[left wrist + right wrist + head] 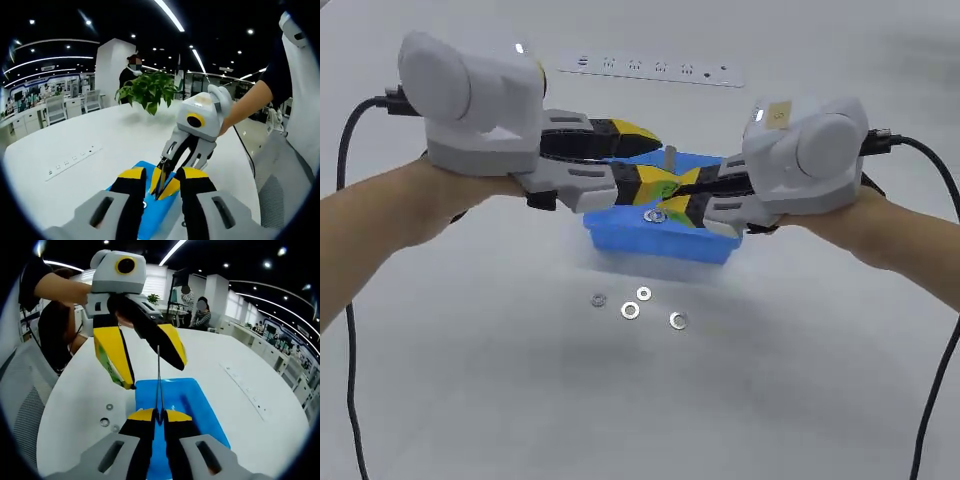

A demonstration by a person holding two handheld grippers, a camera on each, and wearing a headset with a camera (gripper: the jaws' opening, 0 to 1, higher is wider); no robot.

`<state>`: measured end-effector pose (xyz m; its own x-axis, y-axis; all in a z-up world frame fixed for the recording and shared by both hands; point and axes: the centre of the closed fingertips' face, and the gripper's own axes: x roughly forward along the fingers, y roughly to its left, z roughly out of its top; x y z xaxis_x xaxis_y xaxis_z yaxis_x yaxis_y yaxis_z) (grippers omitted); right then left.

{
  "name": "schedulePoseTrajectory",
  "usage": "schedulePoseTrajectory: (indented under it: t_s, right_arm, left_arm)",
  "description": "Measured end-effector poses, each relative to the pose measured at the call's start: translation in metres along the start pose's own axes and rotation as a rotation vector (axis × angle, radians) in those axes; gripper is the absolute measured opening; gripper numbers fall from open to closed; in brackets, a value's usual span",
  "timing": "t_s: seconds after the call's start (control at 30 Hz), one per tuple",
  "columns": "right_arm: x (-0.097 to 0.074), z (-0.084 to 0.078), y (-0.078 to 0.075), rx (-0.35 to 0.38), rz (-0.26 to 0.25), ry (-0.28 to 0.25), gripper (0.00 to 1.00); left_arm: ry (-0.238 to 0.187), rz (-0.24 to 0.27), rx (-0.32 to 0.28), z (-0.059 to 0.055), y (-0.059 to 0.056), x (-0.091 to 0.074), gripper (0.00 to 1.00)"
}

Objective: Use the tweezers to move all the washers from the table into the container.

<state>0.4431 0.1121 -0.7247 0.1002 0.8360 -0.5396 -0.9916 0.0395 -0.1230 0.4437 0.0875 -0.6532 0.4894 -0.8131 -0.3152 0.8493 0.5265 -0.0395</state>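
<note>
- Head view: two hand-held grippers are meeting tip to tip above a blue container (660,245) on a white table (470,380). The left gripper (658,160) is standing wide open around the upright tweezers (670,153), and the right gripper (682,196) is facing it. Four washers (630,311) are lying loose on the table just in front of the container. A ring-like glint inside it may be another.
- Left gripper view: its jaws are gaping, gripping nothing, with the tweezers between them.
- Right gripper view: its jaws are almost closed, pinching the tweezers near one end.
- A regrip seems to be under way. The left jaws should be closing gently while the right is holding firm, so that the tweezers are not twisting or dropping.
</note>
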Motion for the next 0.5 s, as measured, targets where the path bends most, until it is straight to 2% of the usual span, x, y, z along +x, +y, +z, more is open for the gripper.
schedulePoseTrajectory:
  t_s: [0.1, 0.2, 0.27, 0.43, 0.47, 0.5]
  right_arm:
    - [-0.001, 0.002, 0.002, -0.012, 0.006, -0.004, 0.08]
    - [-0.002, 0.004, 0.005, -0.027, 0.016, -0.009, 0.08]
    - [-0.003, 0.005, 0.008, -0.038, 0.027, -0.02, 0.08]
    - [-0.005, 0.006, 0.011, -0.055, 0.042, -0.025, 0.08]
    - [-0.005, 0.007, 0.013, -0.06, 0.048, -0.029, 0.08]
    - [-0.006, 0.007, 0.014, -0.06, 0.048, -0.028, 0.08]
  left_arm:
    - [0.01, -0.025, 0.011, 0.002, -0.001, 0.001, 0.27]
    - [0.021, -0.059, 0.007, 0.002, -0.004, 0.0, 0.2]
    - [0.021, -0.068, 0.004, 0.002, -0.006, 0.0, 0.19]
    - [0.035, -0.121, 0.014, 0.0, -0.018, -0.001, 0.09]
    - [0.032, -0.126, 0.029, 0.001, -0.019, -0.002, 0.09]
    - [0.048, -0.111, 0.09, 0.002, -0.02, -0.001, 0.08]
